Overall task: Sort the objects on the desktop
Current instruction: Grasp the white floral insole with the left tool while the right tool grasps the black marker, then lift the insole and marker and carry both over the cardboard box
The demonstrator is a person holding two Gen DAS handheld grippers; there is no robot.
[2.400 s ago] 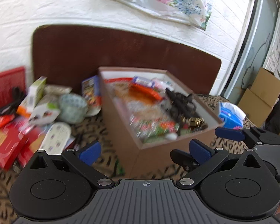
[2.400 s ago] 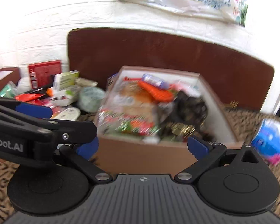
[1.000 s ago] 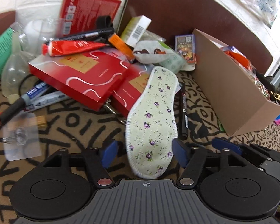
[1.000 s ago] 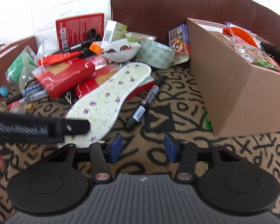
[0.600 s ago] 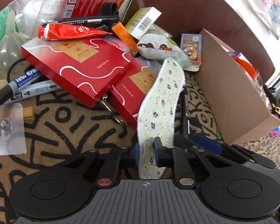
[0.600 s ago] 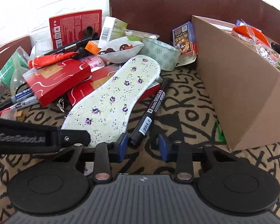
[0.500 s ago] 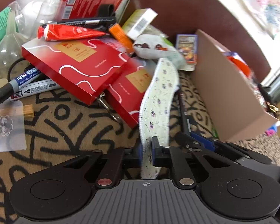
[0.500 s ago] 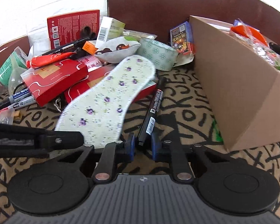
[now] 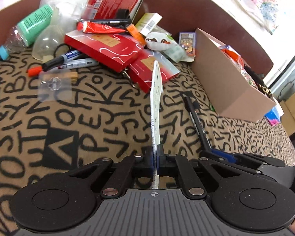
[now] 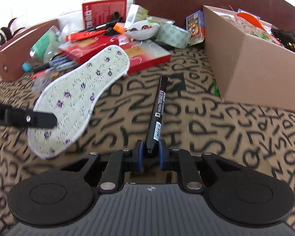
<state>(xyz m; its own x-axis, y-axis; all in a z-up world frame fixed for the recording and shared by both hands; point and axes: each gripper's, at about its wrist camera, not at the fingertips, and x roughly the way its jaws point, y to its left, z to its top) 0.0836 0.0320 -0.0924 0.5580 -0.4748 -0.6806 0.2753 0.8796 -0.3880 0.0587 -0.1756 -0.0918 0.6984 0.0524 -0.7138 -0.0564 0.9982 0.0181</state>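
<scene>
Two things are in hand at once, one in each claw. Nearest me, my left claw (image 9: 155, 158) pinches the heel of the flowered insole (image 10: 82, 102); its jaws are easing open a little, though the insole sits between the pads and hangs edge-on, clear of the patterned cloth (image 9: 72, 118) that covers the bench. Just to its right, my right claw (image 10: 149, 153) is closed narrow on the butt end of the black marker (image 10: 157, 114), which points away from me, its far tip raised off the cloth. Farther off on the right stands the open cardboard box (image 10: 251, 63), already crowded with packets and other bits, while far left lies the unsorted heap: red flat boxes (image 9: 104, 47), a red tube (image 9: 100, 28), more pens (image 9: 68, 59) and a green-labelled bottle (image 9: 34, 24). I judge this to be the carry step, both picks made. Next, I should swing both loads right and over the box rim, keeping the floppy insole from snagging on the wall, and tighten my left hold before it slips.
</scene>
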